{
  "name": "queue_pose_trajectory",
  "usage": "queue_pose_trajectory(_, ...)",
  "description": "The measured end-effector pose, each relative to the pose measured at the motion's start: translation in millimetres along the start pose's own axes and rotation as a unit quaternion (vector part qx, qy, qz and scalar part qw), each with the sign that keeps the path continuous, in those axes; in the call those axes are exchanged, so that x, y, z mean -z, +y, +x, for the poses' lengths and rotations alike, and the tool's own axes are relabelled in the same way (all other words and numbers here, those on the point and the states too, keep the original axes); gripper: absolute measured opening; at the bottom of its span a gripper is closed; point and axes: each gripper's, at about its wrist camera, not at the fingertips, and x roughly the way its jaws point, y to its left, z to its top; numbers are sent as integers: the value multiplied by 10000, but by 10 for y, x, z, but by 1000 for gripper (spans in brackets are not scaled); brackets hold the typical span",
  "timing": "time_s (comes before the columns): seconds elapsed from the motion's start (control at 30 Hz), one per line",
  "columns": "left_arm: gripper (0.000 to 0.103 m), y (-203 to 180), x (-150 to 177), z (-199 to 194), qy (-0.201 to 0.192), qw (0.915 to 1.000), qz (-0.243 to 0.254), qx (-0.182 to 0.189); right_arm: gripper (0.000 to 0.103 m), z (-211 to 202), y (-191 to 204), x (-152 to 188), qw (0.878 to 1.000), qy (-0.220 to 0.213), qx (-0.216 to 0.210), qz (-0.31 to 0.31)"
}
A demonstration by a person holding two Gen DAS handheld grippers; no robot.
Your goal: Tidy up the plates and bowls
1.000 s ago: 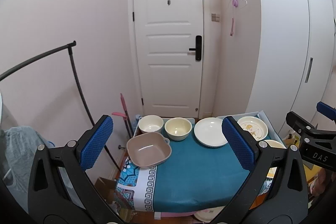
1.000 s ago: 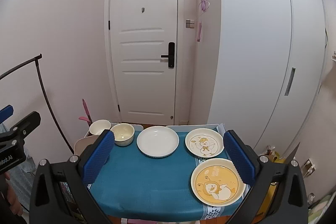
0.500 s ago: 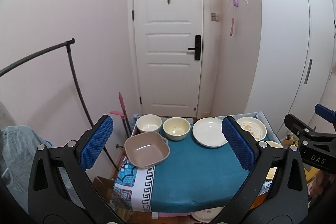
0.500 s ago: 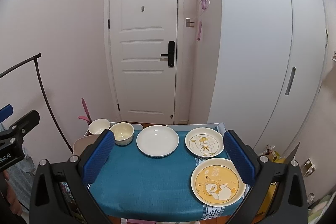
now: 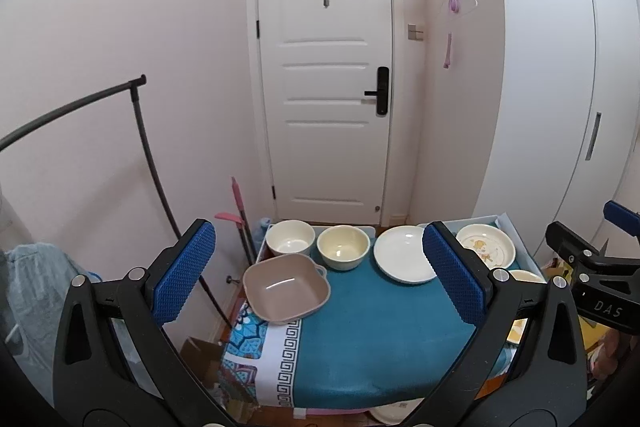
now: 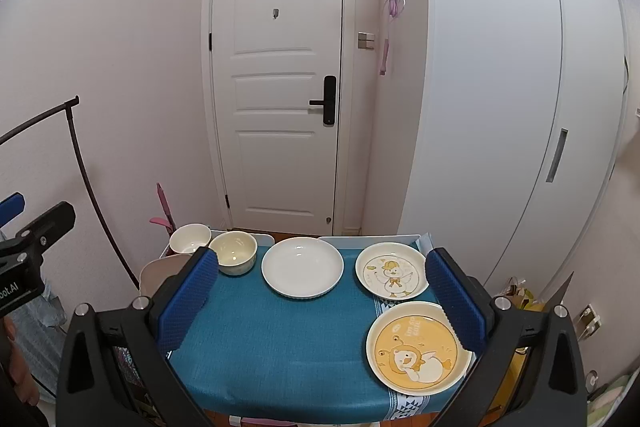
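Observation:
A small table with a teal cloth [image 5: 372, 339] holds a square pink-brown bowl [image 5: 286, 293], a white bowl [image 5: 290, 237], a cream bowl [image 5: 343, 247], a plain white plate [image 5: 404, 259] and a duck plate [image 5: 485, 245]. In the right wrist view the cloth [image 6: 280, 347] also carries a yellow duck plate [image 6: 418, 347] at the near right, behind it the white duck plate [image 6: 391, 275], the plain plate [image 6: 302, 267] and the cream bowl [image 6: 234, 253]. My left gripper [image 5: 318, 277] and right gripper [image 6: 322, 299] are open, empty and well above the table.
A white door [image 5: 326, 67] stands behind the table and a white wardrobe [image 6: 520, 107] to the right. A dark clothes rail [image 5: 148, 155] is at the left. A pink-handled tool [image 5: 238, 211] leans by the door. A plate [image 5: 396, 413] lies under the table.
Both views have shifted only slightly; the table sits a little lower and farther in the left wrist view. Both grippers stay open and no dish has moved.

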Motion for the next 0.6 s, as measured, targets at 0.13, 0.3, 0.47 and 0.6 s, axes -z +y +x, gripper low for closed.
queue_pose_trajectory(0.13,103,-26,-18,-7,-118,9999,94,-60,103,9,10,0,10000,-3,-3,-7)
queue_pose_trajectory(0.3,103,15,-42,2,-301,9995,67,-120,103,33,44,2,10000,-20,-42,-2)
queue_pose_trajectory(0.47,103,-45,-45,198,-122,9997,208,-44,103,162,40,42,9998,120,-134,47)
queue_pose_trajectory(0.6,103,-195,-25,508,228,9977,488,416,103,331,-74,108,9995,265,9,145)
